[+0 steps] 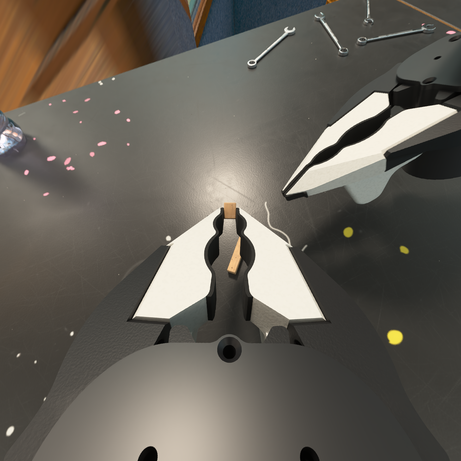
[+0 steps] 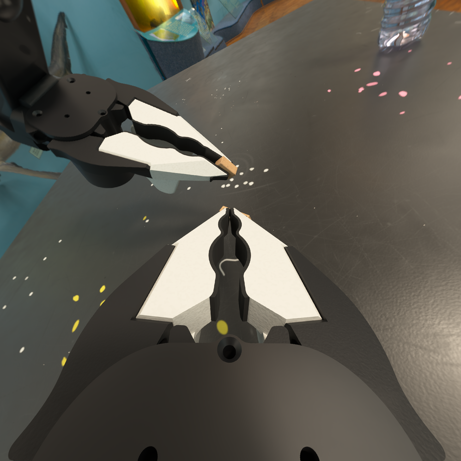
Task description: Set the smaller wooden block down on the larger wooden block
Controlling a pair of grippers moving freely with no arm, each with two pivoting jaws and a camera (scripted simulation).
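Note:
My left gripper [image 1: 229, 209] is shut on the smaller wooden block [image 1: 229, 211], pinched at its fingertips and held above the dark table. The larger wooden block [image 1: 234, 262], a flat pale plank, lies on the table below and shows through the gap between the left fingers. In the right wrist view the left gripper [image 2: 225, 172] holds the small block [image 2: 227, 165] at upper left. My right gripper [image 2: 229, 210] is shut and empty. Only slivers of the larger block [image 2: 247, 215] show past its tips. It also shows in the left wrist view [image 1: 287, 195], to the right of the blocks.
Several silver wrenches [image 1: 272, 47] lie at the table's far right corner. A crinkled shiny object [image 1: 10, 139] stands at the left edge and shows in the right wrist view [image 2: 404, 25]. A white thread [image 1: 272, 224] lies near the blocks. Paint specks dot the table [image 1: 149, 199].

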